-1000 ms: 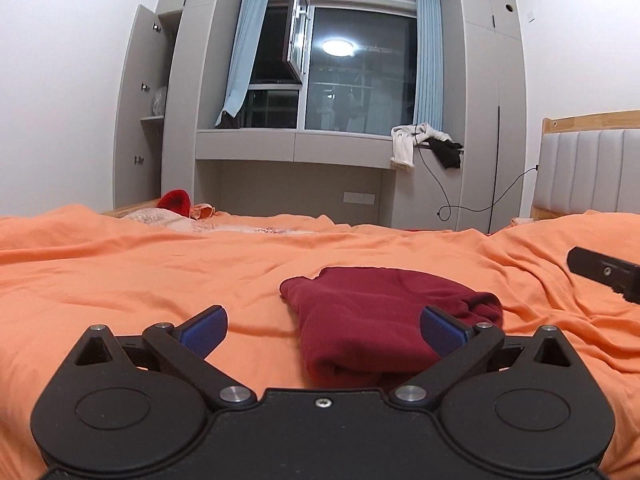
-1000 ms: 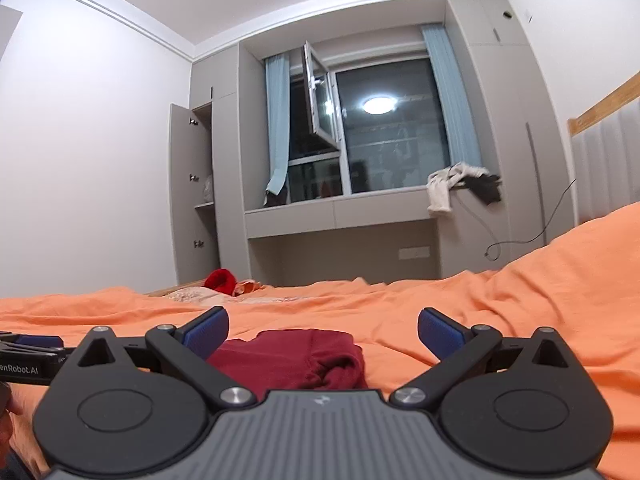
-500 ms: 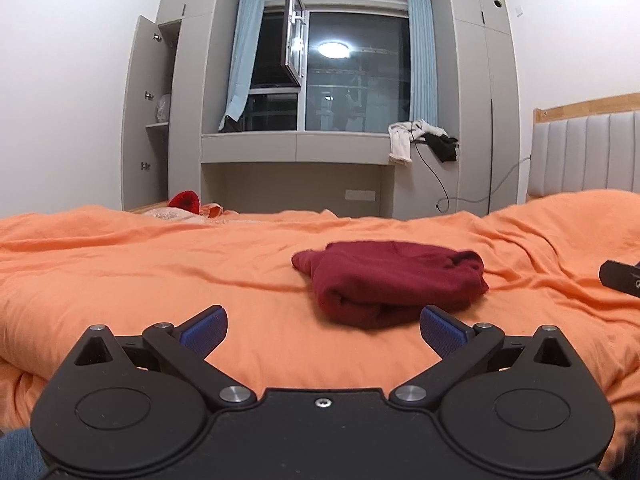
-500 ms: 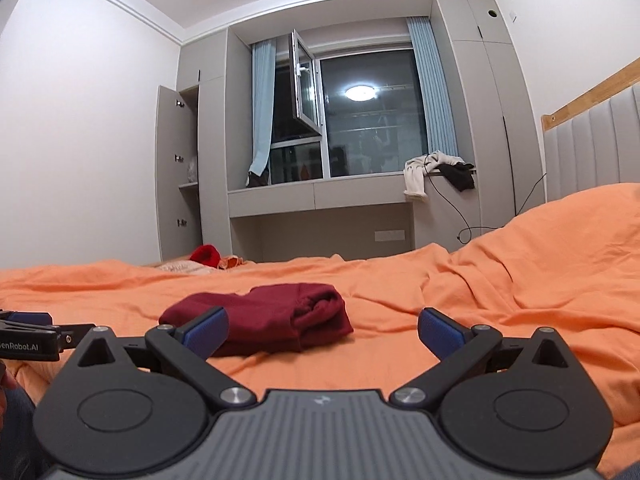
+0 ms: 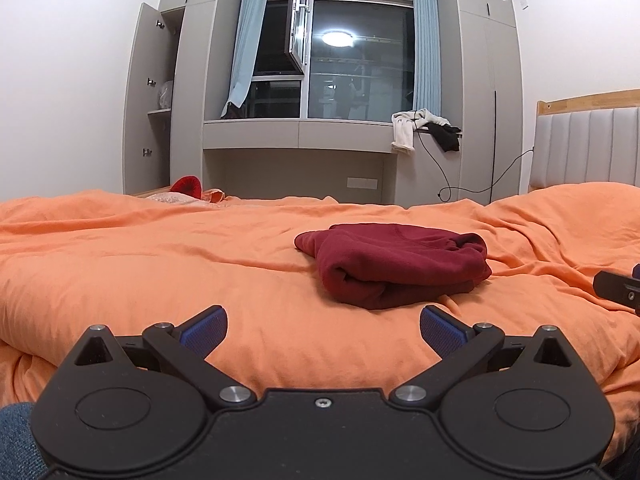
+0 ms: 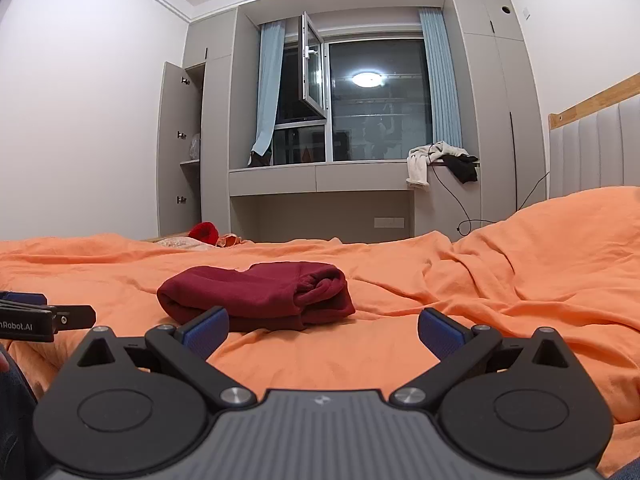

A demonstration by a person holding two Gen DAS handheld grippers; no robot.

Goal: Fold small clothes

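your room: grey wardrobe, dark window. orange duvet fills bed. folded maroon garment lies mid-bed, ahead of you. your left gripper and right gripper: fingers wide, empty, off garment. red item at far edge, hard to make out.

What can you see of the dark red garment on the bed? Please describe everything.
The dark red garment is a soft, thick, fleece-like cloth, folded into a compact bundle with rolled layers showing at its end. It lies flat on the orange bedcover, which alone touches it. Both grippers, jaws open, are short of it.
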